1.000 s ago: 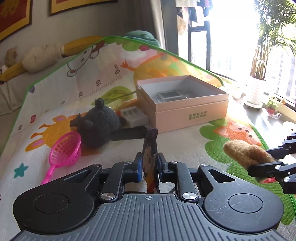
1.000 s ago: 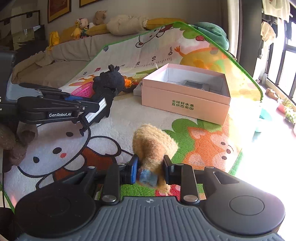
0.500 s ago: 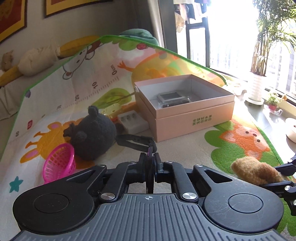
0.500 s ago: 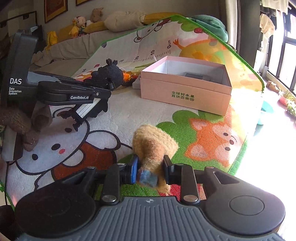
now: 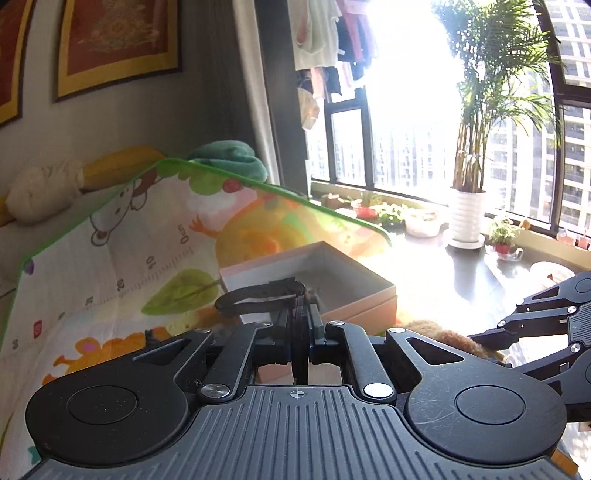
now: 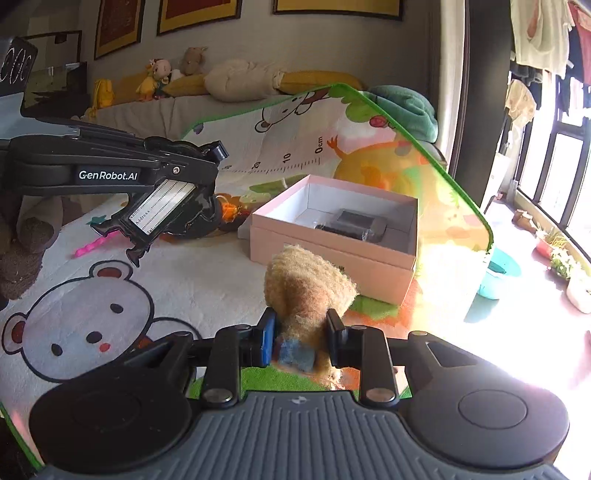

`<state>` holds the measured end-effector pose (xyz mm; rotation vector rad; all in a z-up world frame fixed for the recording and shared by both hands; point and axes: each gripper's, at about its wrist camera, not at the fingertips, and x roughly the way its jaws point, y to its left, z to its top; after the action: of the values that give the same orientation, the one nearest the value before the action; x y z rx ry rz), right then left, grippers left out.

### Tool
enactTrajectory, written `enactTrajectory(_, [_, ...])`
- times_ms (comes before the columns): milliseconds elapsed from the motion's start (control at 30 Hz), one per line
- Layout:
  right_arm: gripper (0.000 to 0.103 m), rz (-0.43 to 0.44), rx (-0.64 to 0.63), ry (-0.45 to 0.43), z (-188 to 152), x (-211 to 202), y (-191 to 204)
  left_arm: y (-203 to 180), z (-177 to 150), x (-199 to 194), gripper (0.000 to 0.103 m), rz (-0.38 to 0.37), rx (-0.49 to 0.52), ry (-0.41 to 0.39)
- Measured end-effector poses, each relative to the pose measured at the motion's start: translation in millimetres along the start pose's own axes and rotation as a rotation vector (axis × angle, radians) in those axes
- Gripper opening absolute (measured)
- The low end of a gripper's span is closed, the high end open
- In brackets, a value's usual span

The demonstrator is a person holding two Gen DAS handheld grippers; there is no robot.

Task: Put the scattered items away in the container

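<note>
A tall potted palm (image 5: 466,206) stands at the sunlit window, right of frame. Framed pictures (image 5: 118,40) hang upper left. Laundry (image 5: 325,40) hangs at top centre. A green blanket (image 6: 402,101) sits behind the playmat (image 6: 192,280).

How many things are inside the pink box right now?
1: a grey case lies in the pink box, toward its far side. The near wall hides some floor, so more may be there.

A home, a lived-in sitting or play room. A cartoon play mat (image 6: 229,280) covers the floor and runs up against a cushioned bench (image 6: 155,110) behind it, lined with stuffed toys (image 6: 159,77) and pillows. Above the bench hang framed pictures (image 6: 195,14). Right of the mat, tall windows (image 5: 413,147) show laundry (image 5: 325,37) hanging, a potted palm (image 5: 469,155) and apartment towers outside.
</note>
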<state>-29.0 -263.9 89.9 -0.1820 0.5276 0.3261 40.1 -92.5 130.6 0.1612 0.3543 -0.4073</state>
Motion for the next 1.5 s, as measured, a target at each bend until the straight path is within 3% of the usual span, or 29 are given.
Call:
enactTrajectory(133, [0.027,-0.084,0.001,-0.061,49,35,-26,24,45,51,0.010,-0.031,-0.089,-0.038])
enactTrajectory(200, [0.028,-0.113,-0.010,-0.083,72,61,-37,35,62,81,0.018,-0.068,-0.118,-0.054])
enactTrajectory(233, [0.037,-0.121,-0.019,-0.087,79,74,-40,41,66,96,0.049,-0.095,-0.135,-0.044])
enactTrajectory(267, [0.054,-0.126,-0.032,-0.080,85,91,-43,47,68,108,0.078,-0.107,-0.158,-0.031])
enactTrajectory(400, [0.063,-0.138,-0.024,-0.041,78,119,-45,80,42,116,0.088,-0.059,-0.250,0.016])
enactTrajectory(433, [0.068,-0.125,-0.019,-0.038,71,118,-44,86,33,110,0.097,-0.030,-0.248,0.022])
enactTrajectory(500, [0.078,-0.113,-0.017,-0.032,58,116,-38,97,12,94,0.097,0.039,-0.227,0.050])
enactTrajectory(700, [0.086,-0.062,-0.069,-0.023,38,104,-2,111,-53,41,0.102,0.169,-0.170,0.188])
enactTrajectory(833, [0.094,-0.013,-0.104,-0.042,38,99,29,112,-88,6,0.103,0.257,-0.135,0.225])
enactTrajectory(1000, [0.095,0.062,-0.149,-0.072,47,103,74,124,-122,-20,0.103,0.342,-0.234,0.233])
enactTrajectory(1133, [0.095,0.105,-0.189,-0.090,61,110,107,131,-141,-31,0.103,0.348,-0.335,0.217])
enactTrajectory(1300, [0.095,0.126,-0.210,-0.071,89,139,134,135,-150,-33,0.103,0.338,-0.376,0.198])
enactTrajectory(1433, [0.077,0.142,-0.113,0.000,110,177,141,141,-154,-33,0.103,0.329,-0.424,0.201])
enactTrajectory(1500, [0.075,0.163,-0.048,0.044,119,197,141,143,-154,-33,0.103,0.329,-0.438,0.205])
